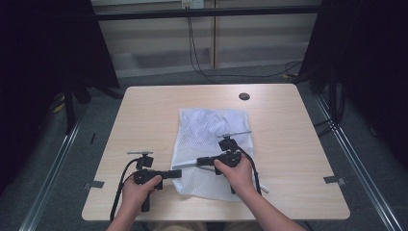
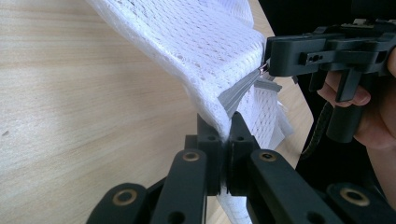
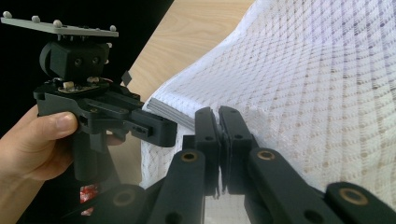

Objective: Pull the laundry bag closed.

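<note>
The table (image 1: 144,103) is a pale wood-grain top with a dark round port (image 1: 244,96) near its far edge; its surface carries one item, and that item lies toward the near middle, within reach of both hands.

That item is a white mesh bag (image 1: 207,130), of the laundry kind; its far part rests flat on the table, while its near left edge is lifted off the wood; the judgement is that the lift comes from the two tools pulling on that edge.

Along the lifted edge runs a grey zipper (image 2: 240,93); the tape shows as a ribbed grey strip between the mesh layers.

The left gripper (image 2: 225,135) has its jaws brought together on the mesh edge beside the zipper tape; fabric passes between the tips in the left gripper view; this hold appears to anchor the bag so that the zipper has something to pull against.

The right gripper (image 3: 218,122) has its jaws together; the left gripper view shows its tip at the small metallic zipper pull (image 2: 264,68); whether it truly pinches the pull or only the tape beside it cannot be told for certain.

The arrangement, one tool fixing and one at the pull, suggests the zipper is being worked; the direction is not determinable.
</note>
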A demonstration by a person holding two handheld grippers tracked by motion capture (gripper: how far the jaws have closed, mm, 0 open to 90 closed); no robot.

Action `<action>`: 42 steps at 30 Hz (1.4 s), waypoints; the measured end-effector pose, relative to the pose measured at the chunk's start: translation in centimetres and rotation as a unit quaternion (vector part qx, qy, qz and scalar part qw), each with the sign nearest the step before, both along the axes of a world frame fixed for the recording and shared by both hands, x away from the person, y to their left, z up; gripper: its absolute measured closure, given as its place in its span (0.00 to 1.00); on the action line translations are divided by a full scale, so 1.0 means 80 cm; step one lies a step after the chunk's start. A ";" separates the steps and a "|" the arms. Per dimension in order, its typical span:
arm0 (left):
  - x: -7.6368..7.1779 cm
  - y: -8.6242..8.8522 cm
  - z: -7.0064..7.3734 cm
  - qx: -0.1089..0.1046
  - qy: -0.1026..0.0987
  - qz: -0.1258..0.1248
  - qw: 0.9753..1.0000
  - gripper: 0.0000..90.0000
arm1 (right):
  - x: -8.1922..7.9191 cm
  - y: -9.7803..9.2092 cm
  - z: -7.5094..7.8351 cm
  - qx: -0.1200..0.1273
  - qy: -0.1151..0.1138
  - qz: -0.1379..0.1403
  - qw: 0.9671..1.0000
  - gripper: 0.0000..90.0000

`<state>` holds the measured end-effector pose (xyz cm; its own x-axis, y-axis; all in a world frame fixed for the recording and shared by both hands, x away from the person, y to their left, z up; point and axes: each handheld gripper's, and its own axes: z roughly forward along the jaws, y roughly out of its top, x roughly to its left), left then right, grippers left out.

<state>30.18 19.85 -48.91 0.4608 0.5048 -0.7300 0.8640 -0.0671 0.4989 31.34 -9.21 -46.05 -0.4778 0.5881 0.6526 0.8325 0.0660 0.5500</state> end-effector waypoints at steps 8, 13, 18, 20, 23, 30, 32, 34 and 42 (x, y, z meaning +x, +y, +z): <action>0.002 0.000 0.000 0.001 0.001 -0.001 1.000 0.97 | 0.002 -0.005 0.001 -0.001 0.000 0.000 1.000 0.97; 0.003 0.000 -0.001 0.000 -0.002 -0.001 1.000 0.97 | 0.002 -0.006 0.001 0.001 0.000 -0.001 1.000 0.97; 0.001 -0.001 0.001 -0.004 0.007 0.008 1.000 0.97 | 0.003 -0.005 0.000 0.001 0.001 0.000 1.000 0.97; 0.001 0.000 0.001 -0.003 0.004 0.006 1.000 0.97 | 0.003 -0.004 0.000 0.001 0.003 0.000 1.000 0.97; 0.000 0.001 0.001 -0.002 0.003 0.004 1.000 0.97 | 0.002 -0.003 0.000 0.000 0.004 0.001 1.000 0.97; -0.001 0.005 0.001 -0.002 0.007 0.009 1.000 0.97 | 0.003 -0.005 0.000 -0.008 0.003 0.001 1.000 0.97; -0.001 0.006 0.000 -0.003 0.005 0.006 1.000 0.97 | 0.003 -0.008 0.000 -0.003 0.004 0.001 1.000 0.97; -0.001 0.005 0.001 -0.001 0.004 0.006 1.000 0.97 | 0.002 -0.008 0.001 -0.004 0.005 0.002 1.000 0.97; -0.001 0.005 0.001 -0.003 0.005 0.006 1.000 0.97 | 0.001 -0.009 0.000 -0.002 0.004 0.003 1.000 0.97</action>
<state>30.08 20.25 -48.83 0.4469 0.5064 -0.7374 0.8701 -0.0545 0.4899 31.45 -9.96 -46.03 -0.4756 0.5870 0.6551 0.8370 0.0729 0.5423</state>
